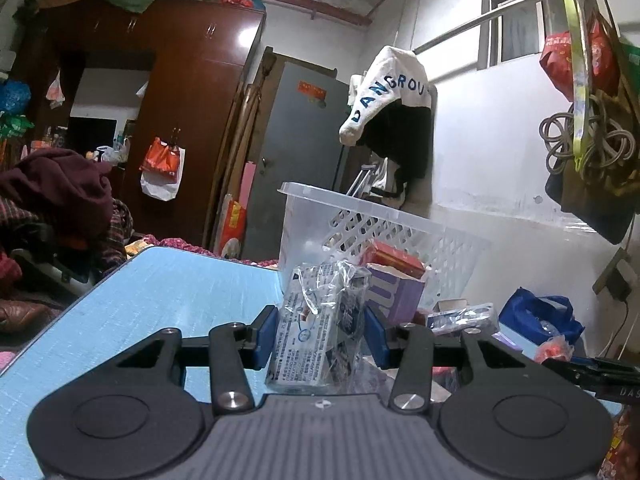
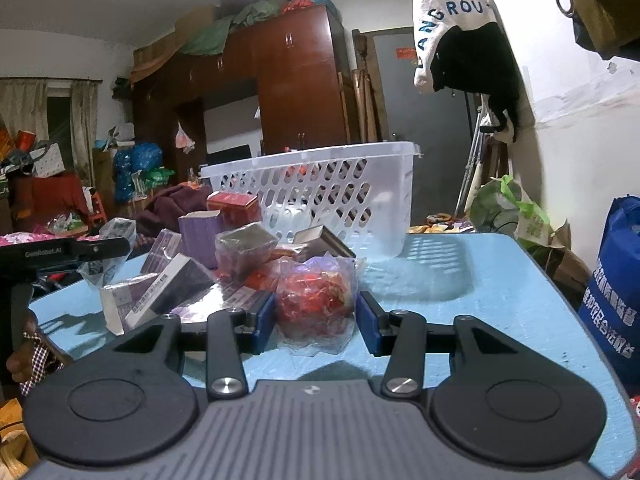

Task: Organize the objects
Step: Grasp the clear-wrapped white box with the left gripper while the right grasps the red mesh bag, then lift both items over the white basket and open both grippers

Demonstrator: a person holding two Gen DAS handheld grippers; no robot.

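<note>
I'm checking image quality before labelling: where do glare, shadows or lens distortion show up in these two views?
Left wrist view: glare on the wardrobe door; fisheye bends the hanging rail. Right wrist view: the basket casts a perforated shadow on the blue table; dark corners vignette both views.

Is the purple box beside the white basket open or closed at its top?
Open. In the left wrist view the purple box shows raised top flaps, in front of the white basket.
</note>
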